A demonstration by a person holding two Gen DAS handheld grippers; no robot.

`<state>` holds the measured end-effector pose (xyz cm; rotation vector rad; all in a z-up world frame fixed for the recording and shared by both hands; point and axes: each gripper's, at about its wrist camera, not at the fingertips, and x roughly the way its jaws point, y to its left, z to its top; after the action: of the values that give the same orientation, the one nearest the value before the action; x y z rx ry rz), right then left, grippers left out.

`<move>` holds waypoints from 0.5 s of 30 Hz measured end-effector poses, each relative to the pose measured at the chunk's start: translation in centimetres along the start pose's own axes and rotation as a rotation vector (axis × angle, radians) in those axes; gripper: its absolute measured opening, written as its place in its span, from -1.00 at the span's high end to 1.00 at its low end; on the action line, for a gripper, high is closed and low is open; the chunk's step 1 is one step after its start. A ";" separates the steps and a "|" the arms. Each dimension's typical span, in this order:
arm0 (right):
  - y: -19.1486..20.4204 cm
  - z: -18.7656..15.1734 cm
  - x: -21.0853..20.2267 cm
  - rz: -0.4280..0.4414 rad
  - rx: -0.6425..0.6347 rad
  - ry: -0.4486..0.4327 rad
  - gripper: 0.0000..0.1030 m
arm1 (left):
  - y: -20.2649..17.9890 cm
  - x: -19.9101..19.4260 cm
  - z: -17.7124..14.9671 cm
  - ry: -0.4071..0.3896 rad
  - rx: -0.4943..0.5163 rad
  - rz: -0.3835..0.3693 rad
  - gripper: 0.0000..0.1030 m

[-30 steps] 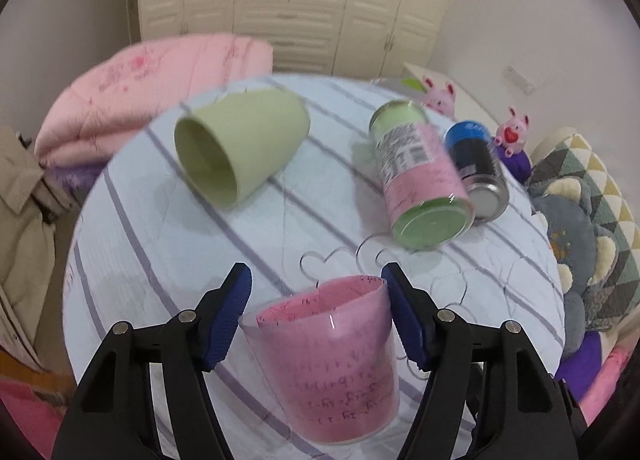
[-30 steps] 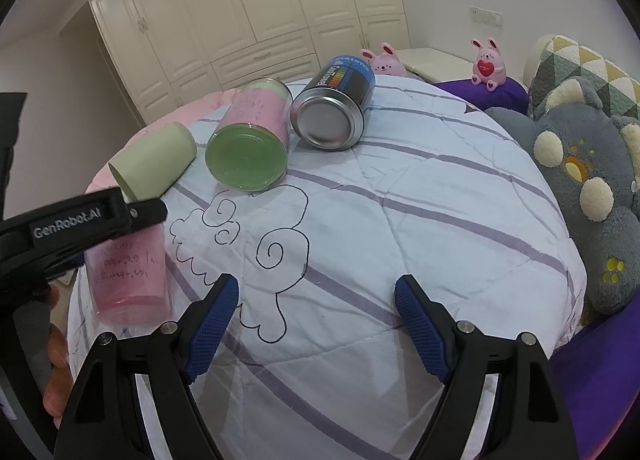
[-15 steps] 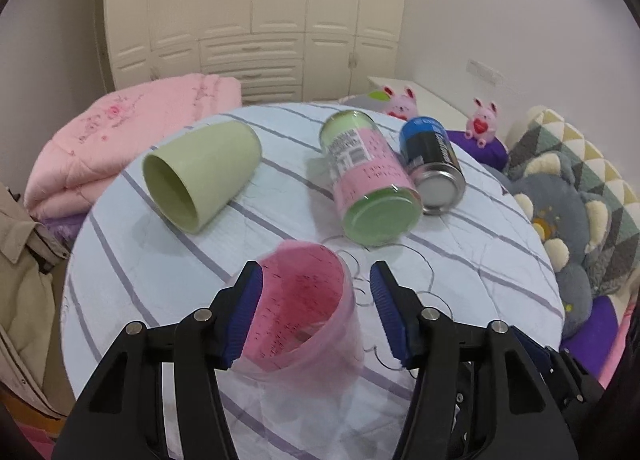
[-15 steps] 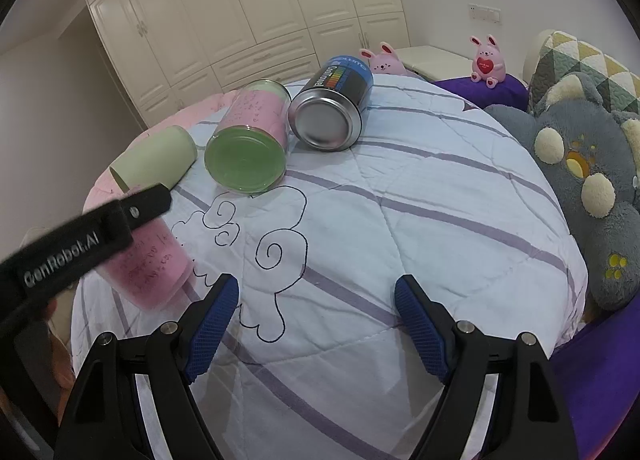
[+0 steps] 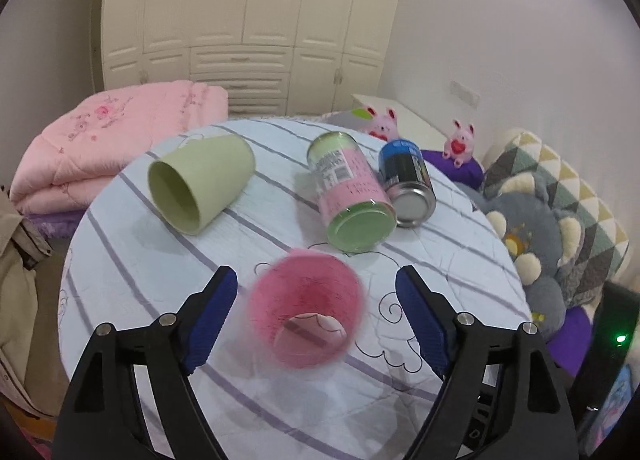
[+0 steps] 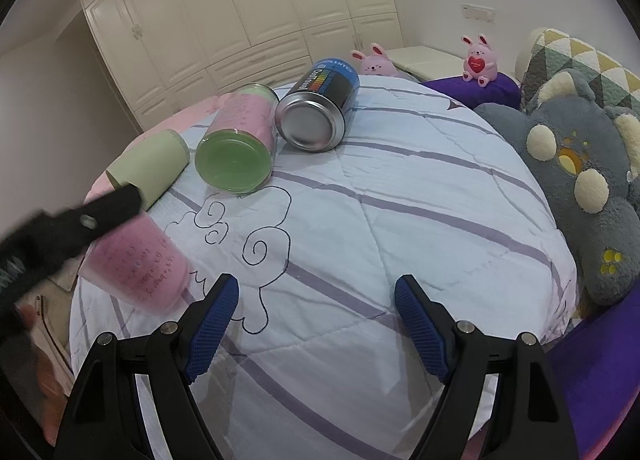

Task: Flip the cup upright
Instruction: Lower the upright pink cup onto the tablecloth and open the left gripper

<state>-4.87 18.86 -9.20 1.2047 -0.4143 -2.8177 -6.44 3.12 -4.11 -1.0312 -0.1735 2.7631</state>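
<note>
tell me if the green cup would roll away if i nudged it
Likely yes: the green cup lies on its side on the soft quilt, nothing bracing it. Being tapered, it would probably curve round rather than roll straight. It looks empty through its open mouth, so probably light.

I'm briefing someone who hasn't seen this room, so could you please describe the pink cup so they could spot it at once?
On the round table with the striped white quilt, look at the near edge, between the left gripper fingers. The pink cup there is translucent and printed with dark text, unlike the opaque green cup and the two cans behind it.
</note>
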 end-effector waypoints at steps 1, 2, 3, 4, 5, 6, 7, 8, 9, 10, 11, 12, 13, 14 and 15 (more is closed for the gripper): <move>-0.1 0.0 0.0 0.001 0.001 0.000 -0.59 | 0.3 -0.2 0.0 0.000 -0.011 -0.005 -0.62; 0.0 0.0 0.0 0.001 0.001 0.000 -0.59 | 0.5 -0.4 0.1 -0.001 -0.017 -0.013 -0.62; -0.1 0.0 0.0 0.001 0.002 -0.001 -0.59 | 0.6 -0.5 0.0 0.001 -0.018 -0.018 -0.62; -0.1 0.0 -0.1 0.001 0.002 -0.001 -0.59 | 0.7 -0.6 -0.1 0.001 -0.017 -0.015 -0.62; -0.1 0.0 -0.1 0.001 0.002 -0.002 -0.59 | 0.7 -0.6 -0.2 0.002 -0.015 -0.009 -0.62; -0.1 0.0 -0.1 0.001 0.001 -0.003 -0.59 | 0.7 -0.5 -0.3 0.009 -0.011 -0.006 -0.62; -0.1 0.0 -0.1 0.000 0.000 -0.002 -0.59 | 0.8 -0.4 -0.4 0.018 -0.014 -0.011 -0.62; 0.0 0.0 -0.1 -0.002 -0.002 -0.002 -0.59 | 0.8 -0.3 -0.5 0.025 -0.017 -0.013 -0.62; 0.0 0.0 -0.2 -0.003 -0.005 -0.003 -0.59 | 0.9 -0.1 -0.6 0.036 -0.019 -0.018 -0.62; 0.0 0.0 -0.2 -0.003 -0.006 -0.004 -0.59 | 0.9 0.0 -0.7 0.041 -0.021 -0.023 -0.62; 0.0 -0.1 -0.3 -0.003 -0.007 -0.006 -0.59 | 1.0 0.0 -0.8 0.048 -0.022 -0.025 -0.62; 0.0 -0.1 -0.3 -0.003 -0.008 -0.007 -0.59 | 1.0 0.1 -0.9 0.052 -0.023 -0.027 -0.62; 0.0 -0.1 -0.3 -0.006 -0.009 -0.006 -0.59 | 1.1 0.1 -0.9 0.056 -0.024 -0.028 -0.62; 0.0 -0.1 -0.3 -0.008 -0.009 -0.007 -0.59 | 1.1 0.1 -1.0 0.061 -0.024 -0.029 -0.62; 0.0 0.0 -0.4 -0.009 -0.009 -0.007 -0.59 | 1.1 0.1 -1.0 0.066 -0.025 -0.033 -0.62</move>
<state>-4.59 18.91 -8.98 1.1978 -0.3974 -2.8293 -6.02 2.11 -5.18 -1.1134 -0.2144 2.7005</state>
